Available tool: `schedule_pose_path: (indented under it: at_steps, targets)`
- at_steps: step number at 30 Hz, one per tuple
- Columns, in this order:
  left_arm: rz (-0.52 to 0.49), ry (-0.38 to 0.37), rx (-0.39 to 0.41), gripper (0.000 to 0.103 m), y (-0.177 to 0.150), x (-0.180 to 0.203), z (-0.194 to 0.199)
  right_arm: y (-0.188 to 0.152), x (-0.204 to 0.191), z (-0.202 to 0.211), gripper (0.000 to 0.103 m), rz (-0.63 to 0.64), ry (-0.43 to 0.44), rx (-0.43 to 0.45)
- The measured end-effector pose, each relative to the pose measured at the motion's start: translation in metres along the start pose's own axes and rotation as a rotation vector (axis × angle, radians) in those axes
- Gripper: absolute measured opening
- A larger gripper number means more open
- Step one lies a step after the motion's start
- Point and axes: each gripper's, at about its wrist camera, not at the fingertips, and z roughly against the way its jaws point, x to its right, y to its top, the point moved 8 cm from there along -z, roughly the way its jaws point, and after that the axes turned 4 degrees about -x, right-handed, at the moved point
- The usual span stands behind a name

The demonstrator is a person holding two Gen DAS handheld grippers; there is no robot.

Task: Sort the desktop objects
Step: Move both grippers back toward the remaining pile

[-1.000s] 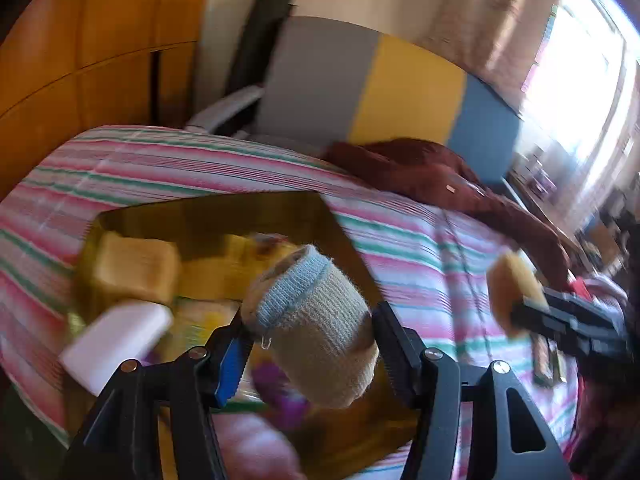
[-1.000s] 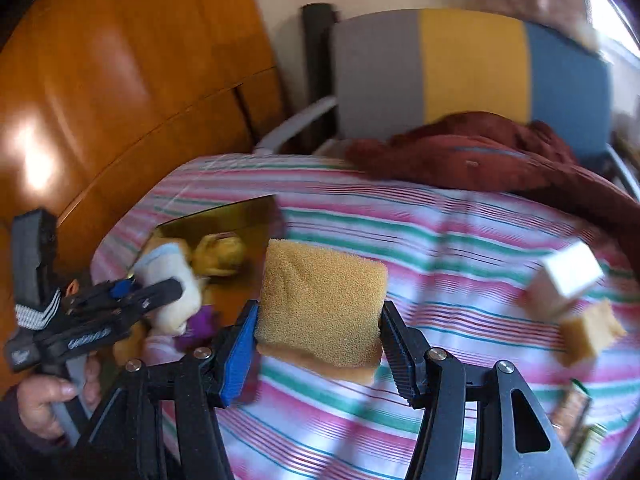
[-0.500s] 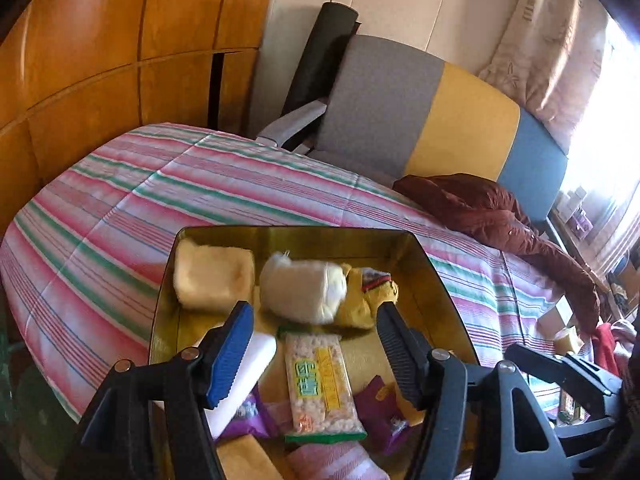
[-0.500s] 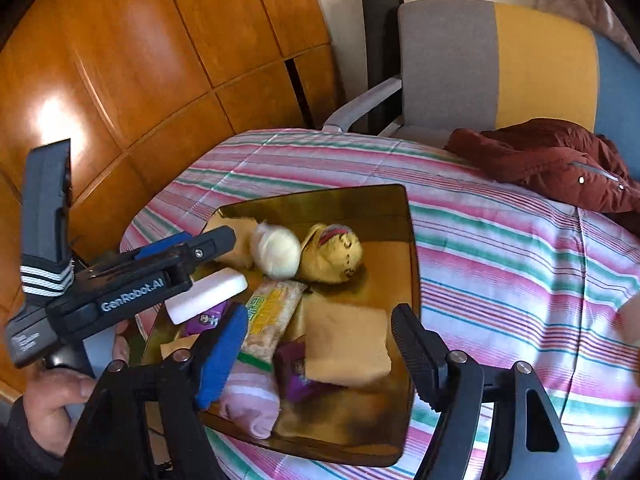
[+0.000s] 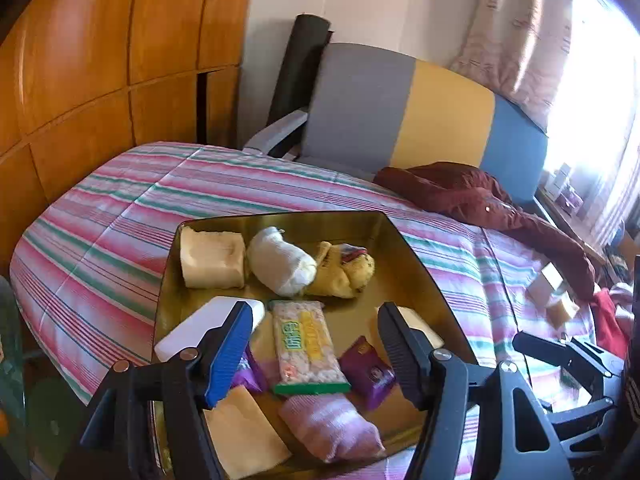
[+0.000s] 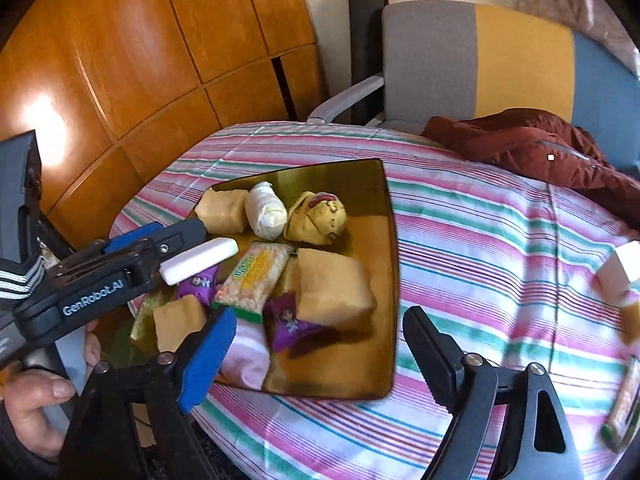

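Note:
A gold tray point(image 5: 424, 276) point(image 6: 384, 216) on the striped tablecloth holds several items: a pale rolled sock point(image 5: 280, 262) point(image 6: 266, 210), a yellow sponge point(image 6: 332, 286), a yellow plush toy point(image 5: 344, 270), a snack bar point(image 5: 306, 348), a white block point(image 5: 200, 328), purple packets and a pink sock point(image 5: 332, 428). My left gripper point(image 5: 316, 344) is open and empty above the tray's near part. My right gripper point(image 6: 316, 354) is open and empty over the tray's near right edge. The left gripper also shows in the right wrist view point(image 6: 160, 240).
To the right on the cloth lie a white block point(image 6: 618, 276), a yellow sponge point(image 5: 562, 308) and a packet point(image 6: 624, 404). A dark red jacket point(image 5: 480, 196) lies at the far edge before a grey, yellow and blue chair point(image 5: 400, 112). Wooden panels point(image 6: 120, 60) stand left.
The left gripper let the rolled sock go into the tray and the right gripper let the yellow sponge go there. Both opened and drew back from the tray.

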Motion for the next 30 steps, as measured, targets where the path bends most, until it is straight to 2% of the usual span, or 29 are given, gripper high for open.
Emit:
schedule_pose_path:
  at_steps: [4, 10, 30]
  targets:
    - [-0.032, -0.016, -0.005, 0.066, -0.006, 0.012, 0.004, -0.009, 0.013, 0.012, 0.089, -0.026, -0.024, 0.011]
    - [-0.084, -0.035, -0.007, 0.066, -0.013, 0.030, 0.008, -0.024, 0.049, 0.030, 0.096, -0.081, -0.106, 0.018]
    - [-0.223, -0.155, -0.077, 0.066, -0.042, 0.090, 0.001, -0.108, 0.213, 0.097, 0.102, -0.401, -0.363, -0.055]
